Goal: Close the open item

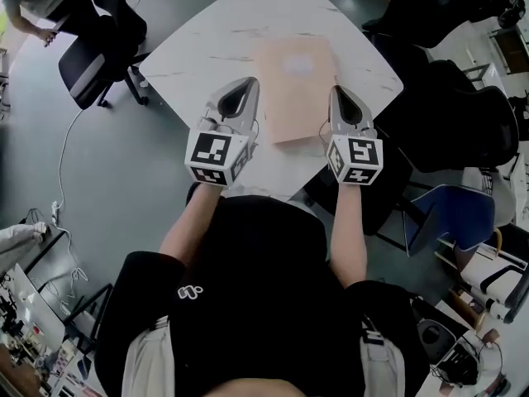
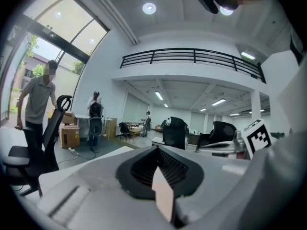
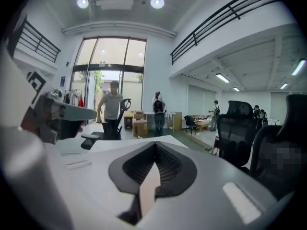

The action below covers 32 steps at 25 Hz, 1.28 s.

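Observation:
A flat pinkish-tan folder [image 1: 293, 89] with a pale round mark lies on the white marble table [image 1: 207, 48], its cover down flat. My left gripper [image 1: 248, 81] hovers at the folder's left edge, and its jaws meet at the tip with nothing between them. My right gripper [image 1: 339, 89] hovers at the folder's near right corner, also shut and empty. In the left gripper view the left gripper [image 2: 156, 146] has its jaws together, and a pink strip [image 2: 163, 195] shows through the slit below. The right gripper view shows the right gripper [image 3: 155, 143] the same way, with a pink strip [image 3: 147, 190].
A black office chair [image 1: 99, 56] stands left of the table, with a person [image 1: 37, 2] beside it. Dark chairs [image 1: 455, 122] and a blue chair [image 1: 455, 213] crowd the right side. A white cable [image 1: 62, 172] runs along the grey floor.

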{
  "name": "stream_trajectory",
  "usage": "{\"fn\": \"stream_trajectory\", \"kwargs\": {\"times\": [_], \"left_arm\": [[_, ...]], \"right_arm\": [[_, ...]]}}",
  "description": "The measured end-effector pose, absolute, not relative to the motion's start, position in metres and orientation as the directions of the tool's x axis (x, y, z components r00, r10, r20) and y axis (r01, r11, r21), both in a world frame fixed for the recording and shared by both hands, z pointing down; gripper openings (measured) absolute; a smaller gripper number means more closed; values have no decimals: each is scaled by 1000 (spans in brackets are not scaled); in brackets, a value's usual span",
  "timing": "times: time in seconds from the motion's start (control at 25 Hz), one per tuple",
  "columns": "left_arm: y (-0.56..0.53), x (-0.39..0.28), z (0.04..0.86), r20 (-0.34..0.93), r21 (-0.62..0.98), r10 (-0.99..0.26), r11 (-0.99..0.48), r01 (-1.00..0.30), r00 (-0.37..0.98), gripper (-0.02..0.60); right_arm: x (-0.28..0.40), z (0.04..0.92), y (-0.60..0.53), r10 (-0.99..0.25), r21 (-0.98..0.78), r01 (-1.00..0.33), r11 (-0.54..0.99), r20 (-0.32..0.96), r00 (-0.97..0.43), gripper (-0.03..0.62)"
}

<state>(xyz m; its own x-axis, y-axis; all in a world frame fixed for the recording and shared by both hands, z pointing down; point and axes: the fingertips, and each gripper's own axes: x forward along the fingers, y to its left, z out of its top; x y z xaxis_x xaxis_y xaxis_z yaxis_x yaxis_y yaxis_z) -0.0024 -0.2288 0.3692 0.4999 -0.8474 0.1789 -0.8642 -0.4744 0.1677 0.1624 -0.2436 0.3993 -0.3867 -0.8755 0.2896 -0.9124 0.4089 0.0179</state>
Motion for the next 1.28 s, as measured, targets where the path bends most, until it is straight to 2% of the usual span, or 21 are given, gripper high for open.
{"fn": "stream_trajectory", "kwargs": {"times": [0.2, 0.44, 0.76, 1.28], "left_arm": [[-224, 20, 321, 84, 106, -840, -528, -843, 536, 0], [-198, 31, 317, 60, 80, -827, -555, -828, 559, 0], [-177, 33, 311, 40, 56, -836, -545, -837, 547, 0], [-166, 37, 311, 38, 45, -846, -530, -846, 532, 0]], "right_arm": [[157, 348, -211, -904, -69, -917, 393, 154, -399, -11], [160, 322, -178, -917, -91, -919, 384, 84, -391, -11], [165, 306, -157, -924, -84, -922, 378, 31, -381, -11], [165, 299, -148, -912, -50, -911, 408, 14, -410, -11]]}}
